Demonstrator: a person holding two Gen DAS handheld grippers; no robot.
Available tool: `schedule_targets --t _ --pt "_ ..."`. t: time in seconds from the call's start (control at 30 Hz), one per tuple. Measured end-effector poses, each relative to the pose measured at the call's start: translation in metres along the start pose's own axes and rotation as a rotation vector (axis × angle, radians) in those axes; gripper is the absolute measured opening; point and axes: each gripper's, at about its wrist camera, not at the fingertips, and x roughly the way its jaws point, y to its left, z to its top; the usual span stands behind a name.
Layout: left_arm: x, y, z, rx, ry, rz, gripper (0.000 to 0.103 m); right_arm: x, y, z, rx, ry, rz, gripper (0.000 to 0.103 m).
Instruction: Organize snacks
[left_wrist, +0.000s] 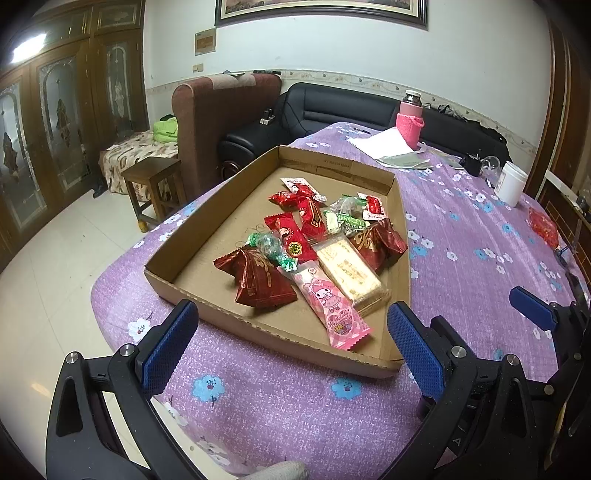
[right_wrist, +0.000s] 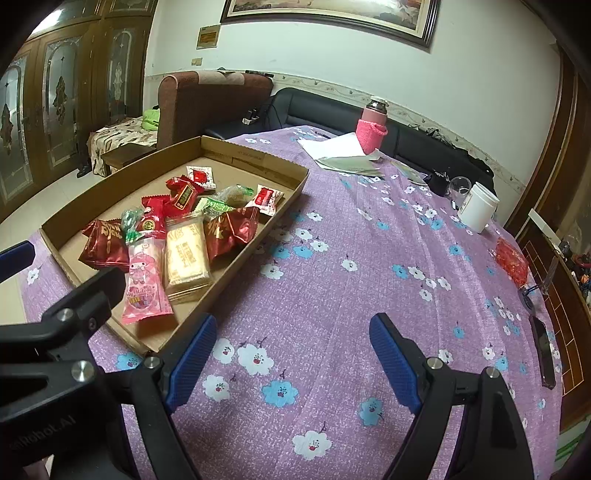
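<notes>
A shallow cardboard tray lies on the purple flowered cloth. It holds a pile of snacks: a pink cartoon packet, a beige biscuit packet, two dark red foil packets, and several small red and green candies. My left gripper is open just short of the tray's near edge, with nothing between its blue pads. My right gripper is open over bare cloth to the right of the tray. The pink packet lies to its left.
At the table's far side stand a pink flask, papers and a white jar. A red bag and a dark phone lie near the right edge. A wooden stool and sofas stand beyond the table.
</notes>
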Motion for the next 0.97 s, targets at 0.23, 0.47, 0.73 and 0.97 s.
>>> schedule_targets --t 0.23,0.47,0.73,0.97 --pt "0.0010 -0.0002 -0.0013 0.001 0.003 -0.002 0.103 0.0028 0.0018 -0.0012 -0.010 0.009 -0.002 0.087" --pt "0.0014 -0.0005 -0.0016 0.001 0.004 -0.001 0.103 0.0039 0.0025 -0.0016 -0.013 0.011 -0.003 0.087" --pt "0.0027 -0.0003 -0.0043 0.005 0.001 0.000 0.103 0.0049 0.0037 -0.0025 -0.013 0.006 0.009 0.087" --pt "-0.0046 0.0003 0.0001 0.014 -0.007 -0.008 0.103 0.0051 0.0023 -0.0011 -0.008 0.014 0.040 0.087"
